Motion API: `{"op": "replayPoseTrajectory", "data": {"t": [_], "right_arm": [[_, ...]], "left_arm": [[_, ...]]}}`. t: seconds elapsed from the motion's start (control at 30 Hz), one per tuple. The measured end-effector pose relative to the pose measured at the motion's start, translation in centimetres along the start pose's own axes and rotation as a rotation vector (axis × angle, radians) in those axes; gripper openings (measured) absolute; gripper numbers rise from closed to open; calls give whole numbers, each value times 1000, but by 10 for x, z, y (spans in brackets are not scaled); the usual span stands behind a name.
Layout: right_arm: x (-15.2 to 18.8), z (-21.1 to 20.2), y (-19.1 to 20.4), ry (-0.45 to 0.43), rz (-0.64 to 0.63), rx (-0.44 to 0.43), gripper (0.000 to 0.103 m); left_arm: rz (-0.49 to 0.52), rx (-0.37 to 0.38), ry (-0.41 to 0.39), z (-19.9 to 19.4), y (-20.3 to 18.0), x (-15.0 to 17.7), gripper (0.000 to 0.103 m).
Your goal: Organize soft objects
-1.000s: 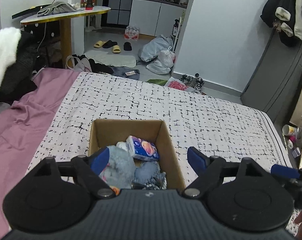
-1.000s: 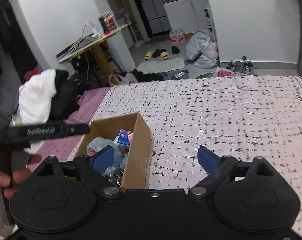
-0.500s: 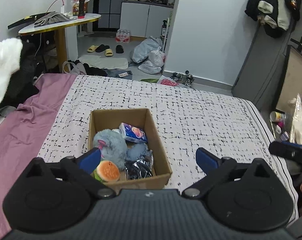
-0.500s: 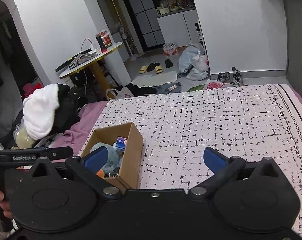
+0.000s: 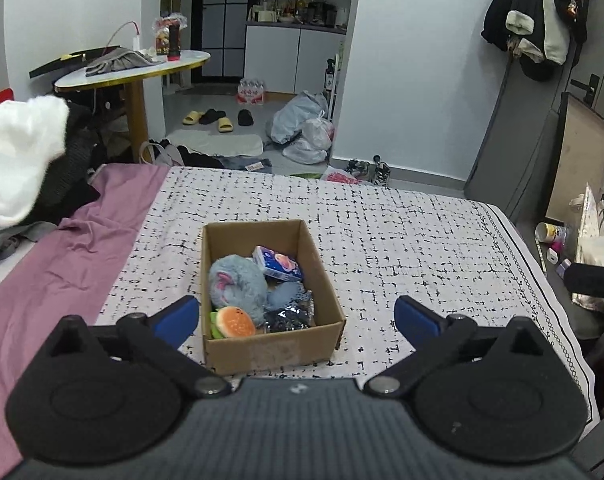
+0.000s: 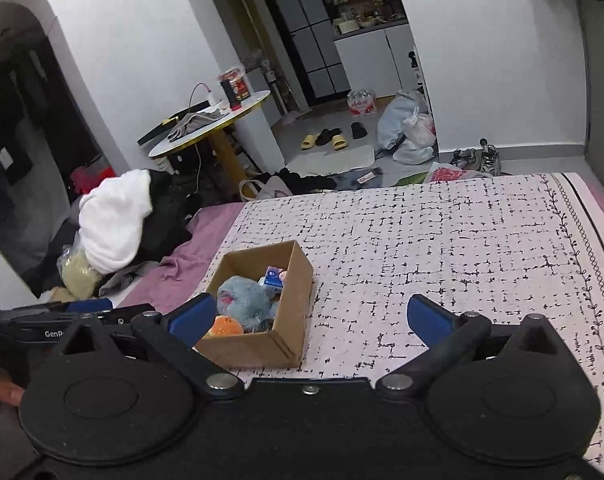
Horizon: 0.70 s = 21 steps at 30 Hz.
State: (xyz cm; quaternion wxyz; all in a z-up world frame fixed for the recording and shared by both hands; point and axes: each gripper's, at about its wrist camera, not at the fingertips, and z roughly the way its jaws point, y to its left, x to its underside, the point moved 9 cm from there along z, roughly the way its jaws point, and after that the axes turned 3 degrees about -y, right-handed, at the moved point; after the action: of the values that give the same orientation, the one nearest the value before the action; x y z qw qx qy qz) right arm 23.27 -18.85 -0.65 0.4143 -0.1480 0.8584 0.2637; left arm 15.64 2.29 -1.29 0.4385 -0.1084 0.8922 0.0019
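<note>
A cardboard box (image 5: pixel 274 346) stands on the bed's white black-patterned cover (image 5: pixel 401 240). Inside lie a blue-grey plush toy (image 5: pixel 236 280), a burger-shaped toy (image 5: pixel 234 321), a blue tissue pack (image 5: pixel 277 264) and a dark shiny bag (image 5: pixel 290 314). My left gripper (image 5: pixel 296 314) is open and empty, held above and behind the box. My right gripper (image 6: pixel 307 318) is open and empty, to the right of the box (image 6: pixel 262 344). The plush toy (image 6: pixel 242 298) and burger toy (image 6: pixel 224 326) show there too.
A purple sheet (image 5: pixel 62 256) covers the bed's left side. A pile of white and black clothes (image 5: pixel 18 164) lies at the far left. A round table (image 5: pixel 138 72), slippers and bags stand on the floor beyond the bed. The bed's right edge (image 5: pixel 541 292) drops to clutter.
Both grippers have pulled back and up from the box, so the whole box and more of the bed now show. Both stay open and empty.
</note>
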Motion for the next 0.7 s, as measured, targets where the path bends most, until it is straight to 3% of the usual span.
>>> {"op": "replayPoseTrajectory", "data": {"t": [0.7], "right_arm": [[17, -30, 40, -8, -51, -47, 103]], "left_arm": [[15, 78, 9, -48, -5, 32, 103]]}}
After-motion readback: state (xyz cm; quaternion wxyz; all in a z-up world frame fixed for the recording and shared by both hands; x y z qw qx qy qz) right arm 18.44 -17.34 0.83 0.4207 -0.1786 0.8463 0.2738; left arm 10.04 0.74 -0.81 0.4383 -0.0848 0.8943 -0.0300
